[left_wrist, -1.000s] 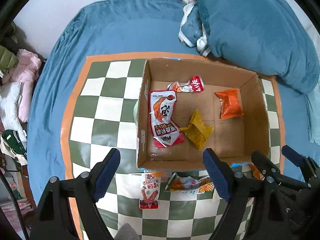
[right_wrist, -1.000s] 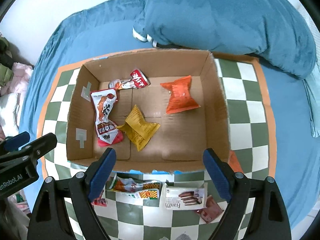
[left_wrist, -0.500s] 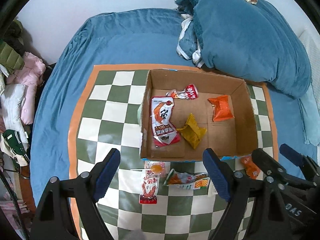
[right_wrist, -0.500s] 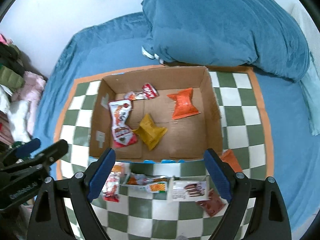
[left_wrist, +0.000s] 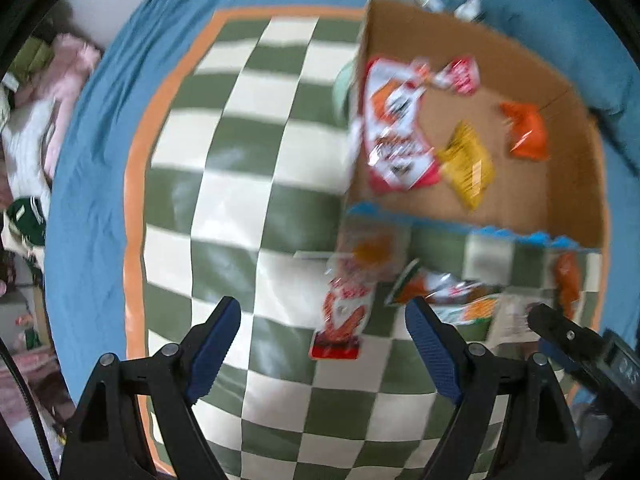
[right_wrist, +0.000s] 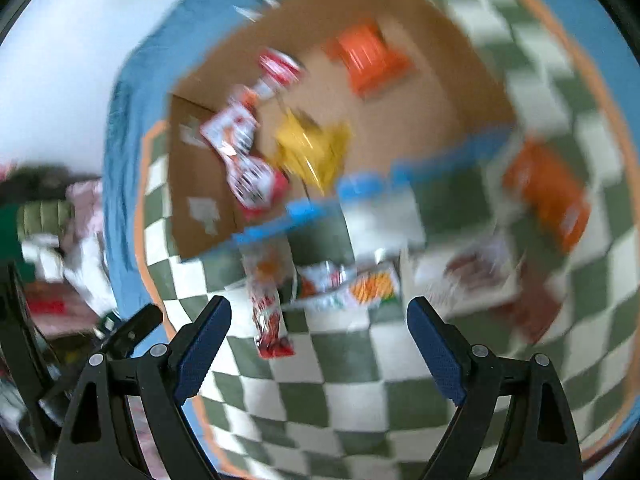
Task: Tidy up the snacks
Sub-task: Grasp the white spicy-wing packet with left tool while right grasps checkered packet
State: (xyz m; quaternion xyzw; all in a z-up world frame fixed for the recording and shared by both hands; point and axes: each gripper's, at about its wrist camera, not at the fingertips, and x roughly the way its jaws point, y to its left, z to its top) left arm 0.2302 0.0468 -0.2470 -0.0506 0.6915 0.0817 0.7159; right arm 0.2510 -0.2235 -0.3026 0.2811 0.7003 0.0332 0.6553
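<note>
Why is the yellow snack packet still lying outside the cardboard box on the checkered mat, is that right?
Not quite: the yellow snack packet lies inside the cardboard box, beside the red-and-white packet. The left wrist view shows it. Other packets do lie outside on the checkered mat.

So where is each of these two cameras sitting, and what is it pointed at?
Left wrist: rides on the left claw, looking down along its open blue-padded fingers at the checkered mat and cardboard box; the right claw's tip shows at its lower right.
Right wrist: rides on the right claw, open too, tilted over the same box; picture blurred.
Shared: box, mat, and the red snack packet lying outside the box.
</note>
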